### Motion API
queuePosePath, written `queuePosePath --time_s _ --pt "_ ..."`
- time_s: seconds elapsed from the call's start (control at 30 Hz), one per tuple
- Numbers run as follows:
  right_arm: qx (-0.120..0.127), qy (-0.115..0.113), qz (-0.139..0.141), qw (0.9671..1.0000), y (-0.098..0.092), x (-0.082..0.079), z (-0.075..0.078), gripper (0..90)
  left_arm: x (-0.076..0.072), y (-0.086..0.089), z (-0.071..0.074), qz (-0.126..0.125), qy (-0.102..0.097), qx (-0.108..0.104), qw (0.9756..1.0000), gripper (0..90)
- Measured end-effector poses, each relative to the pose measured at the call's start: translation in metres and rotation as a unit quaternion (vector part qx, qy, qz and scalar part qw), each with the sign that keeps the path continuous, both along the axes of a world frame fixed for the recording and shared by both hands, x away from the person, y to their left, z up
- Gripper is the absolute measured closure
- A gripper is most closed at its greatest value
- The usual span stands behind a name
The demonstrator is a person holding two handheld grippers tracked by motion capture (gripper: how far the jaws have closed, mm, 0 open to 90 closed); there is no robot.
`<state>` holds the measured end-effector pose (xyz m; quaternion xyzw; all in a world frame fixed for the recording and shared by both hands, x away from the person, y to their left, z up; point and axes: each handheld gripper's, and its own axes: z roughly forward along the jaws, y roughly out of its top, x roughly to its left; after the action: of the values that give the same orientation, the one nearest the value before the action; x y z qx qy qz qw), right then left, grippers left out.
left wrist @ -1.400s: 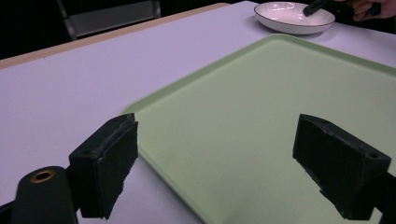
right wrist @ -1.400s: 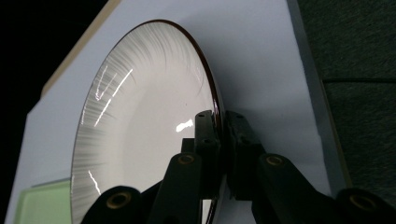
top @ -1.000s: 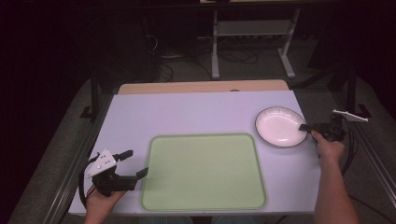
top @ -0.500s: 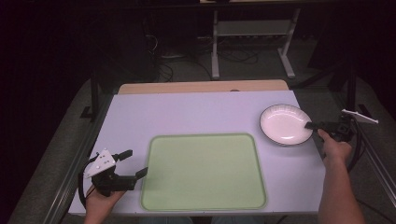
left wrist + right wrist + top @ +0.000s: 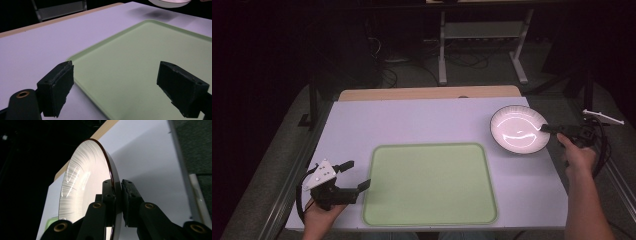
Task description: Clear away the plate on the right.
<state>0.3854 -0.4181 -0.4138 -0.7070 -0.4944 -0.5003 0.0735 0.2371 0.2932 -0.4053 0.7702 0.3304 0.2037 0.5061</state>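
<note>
Plate lifted off desk, R side.
R tool (image 5: 546,129) clamped on rim of white plate (image 5: 518,128), now raised vs. 1 s ago; prob. headed for green tray (image 5: 429,184). L tool (image 5: 354,175) wide open, empty.

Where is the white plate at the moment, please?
In the high view the plate is at the table's far right, beyond the green tray, its rim clamped in the right gripper.
</note>
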Motion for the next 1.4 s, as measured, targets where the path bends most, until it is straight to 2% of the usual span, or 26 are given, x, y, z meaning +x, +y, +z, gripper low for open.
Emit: queuePosePath --time_s 0.1,0.27,0.6,0.87,1.0,1.1,1.17,1.2,1.4 --pt "0.002 -0.008 0.011 0.9999 0.002 -0.002 0.002 80.7 0.000 0.000 0.000 0.001 -0.001 0.001 1.0000 13.7" --pt "-0.017 -0.012 0.027 0.9994 0.006 -0.008 0.003 80.7 -0.001 0.000 0.001 0.002 -0.001 0.000 1.0000 13.7" --pt "-0.010 -0.025 0.054 0.9982 0.005 -0.027 0.005 80.7 -0.001 0.000 0.001 0.001 -0.001 0.002 1.0000 13.7" --pt "-0.036 -0.035 0.089 0.9947 0.011 -0.042 0.018 80.2 -0.001 -0.002 0.001 0.000 -0.001 0.003 1.0000 13.7" --pt "-0.026 -0.043 0.106 0.9931 0.015 -0.049 0.022 80.0 -0.001 -0.002 0.001 0.001 -0.001 0.002 1.0000 13.7" --pt "0.003 -0.049 0.114 0.9922 0.019 -0.055 0.022 80.1 -0.001 -0.002 0.001 0.001 -0.001 0.003 1.0000 13.7" --pt "0.011 -0.056 0.120 0.9912 0.021 -0.058 0.023 80.1 -0.001 -0.001 0.001 0.002 -0.002 0.002 1.0000 13.7" --pt "0.011 -0.056 0.120 0.9912 0.021 -0.058 0.023 80.1 -0.001 -0.001 0.001 0.002 -0.002 0.002 1.0000 13.7" --pt "-0.004 -0.062 0.152 0.9864 0.040 -0.070 0.032 79.7 -0.001 -0.001 0.001 0.002 -0.002 0.002 1.0000 13.7"
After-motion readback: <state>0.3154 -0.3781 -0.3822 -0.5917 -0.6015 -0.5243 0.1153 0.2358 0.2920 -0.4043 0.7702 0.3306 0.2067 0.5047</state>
